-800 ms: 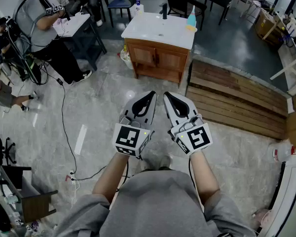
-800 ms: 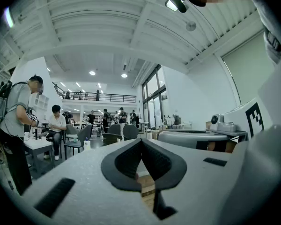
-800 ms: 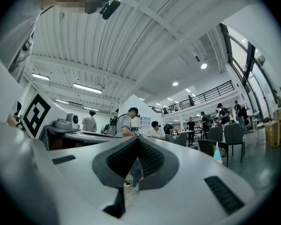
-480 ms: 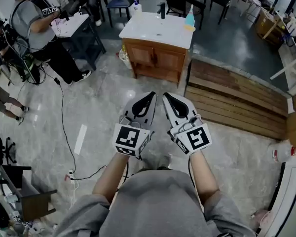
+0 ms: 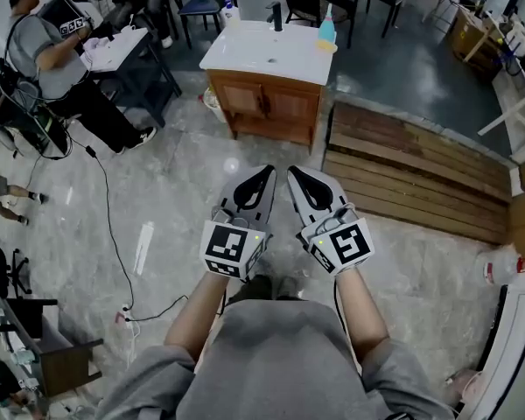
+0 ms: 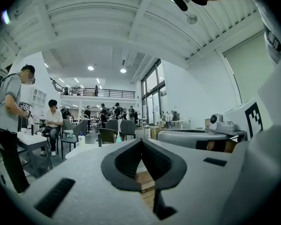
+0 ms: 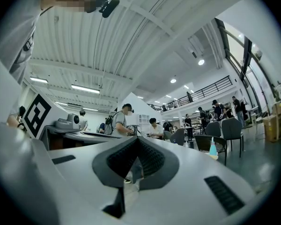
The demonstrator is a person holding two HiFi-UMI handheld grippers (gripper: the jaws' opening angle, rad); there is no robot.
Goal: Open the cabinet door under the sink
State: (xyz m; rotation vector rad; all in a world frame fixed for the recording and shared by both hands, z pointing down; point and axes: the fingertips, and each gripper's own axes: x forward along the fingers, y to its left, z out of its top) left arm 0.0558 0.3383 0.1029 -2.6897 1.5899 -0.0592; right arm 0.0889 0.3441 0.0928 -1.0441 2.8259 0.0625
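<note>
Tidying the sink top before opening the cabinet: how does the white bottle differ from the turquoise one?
The white bottle stands at the back left corner of the white sink top; the turquoise bottle at its back right corner. The turquoise bottle narrows to a pale tip; the white bottle's top is unclear. Both stand upright, flanking the black tap.

A pale grey marbled floor (image 5: 166,164) fills the head view, with a black cable (image 5: 108,217) trailing at 9 o'clock. A slatted wooden platform (image 5: 420,173) lies at 2 o'clock, dark chairs (image 5: 302,3) at 12, a white table (image 5: 114,49) at 10. The white ribbed ceiling (image 6: 103,32) carries round lights (image 6: 90,68). Tall windows (image 6: 152,95) adjoin a railed mezzanine (image 6: 93,93).
</note>
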